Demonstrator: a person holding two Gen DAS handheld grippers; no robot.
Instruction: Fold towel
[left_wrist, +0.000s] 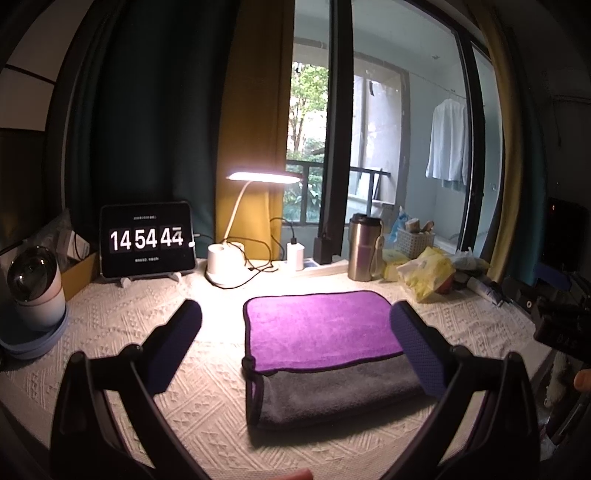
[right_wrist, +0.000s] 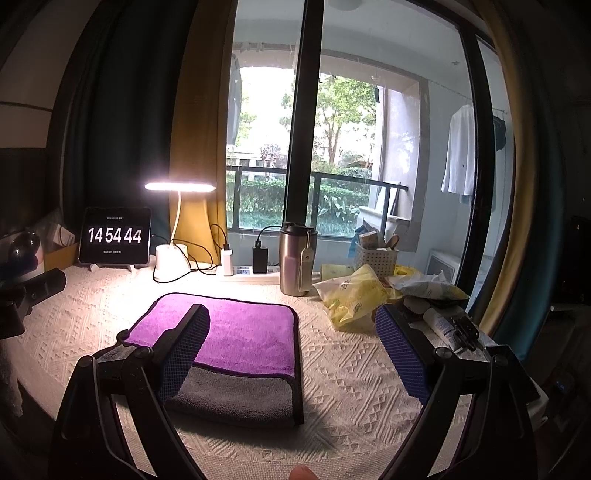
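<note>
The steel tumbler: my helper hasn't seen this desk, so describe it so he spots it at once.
Find the window behind the desk. On the desk's back edge stands the tumbler, right of the lamp, behind the towel. It alone is tall bare metal with a dark lid.

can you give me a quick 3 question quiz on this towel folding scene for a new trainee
1. True or false: the towel lies folded on the tablecloth, purple layer over grey.
2. Are the left gripper and right gripper open or shut?
3. Which stands nearest the towel's far edge: A) steel tumbler B) clock tablet C) hanging shirt?

Key: 1 true; 2 both open, holding nothing; 3 A.
</note>
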